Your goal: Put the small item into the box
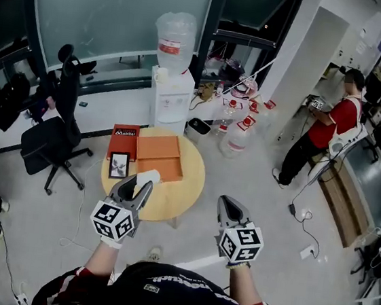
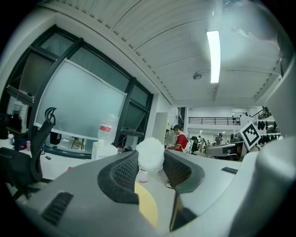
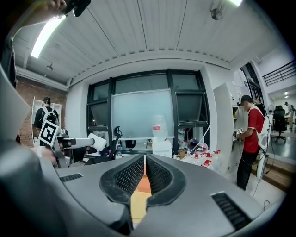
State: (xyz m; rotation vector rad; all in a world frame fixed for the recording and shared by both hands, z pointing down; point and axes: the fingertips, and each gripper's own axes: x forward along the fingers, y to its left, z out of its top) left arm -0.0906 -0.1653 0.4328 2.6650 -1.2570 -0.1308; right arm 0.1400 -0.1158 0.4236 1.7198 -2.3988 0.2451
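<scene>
Grippers held out side by side before the round table (image 1: 188, 186), small item in the left one.
From an outstretched forearm the left gripper (image 1: 137, 185) points level, jaws clamped on the white fluffy item (image 1: 148, 176), which shows over the table's near side, just short of the orange box (image 1: 158, 148). Tipped slightly downward, the right gripper (image 1: 229, 202) has its jaws almost together, empty.

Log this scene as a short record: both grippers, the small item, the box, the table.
Left hand-held gripper: closed on the small white item, over the near edge of the table
Right hand-held gripper: jaws together, nothing between them
Box: orange, open, on the round wooden table
Beside box: red labelled piece, small framed picture
Task state: item not yet in box
</scene>
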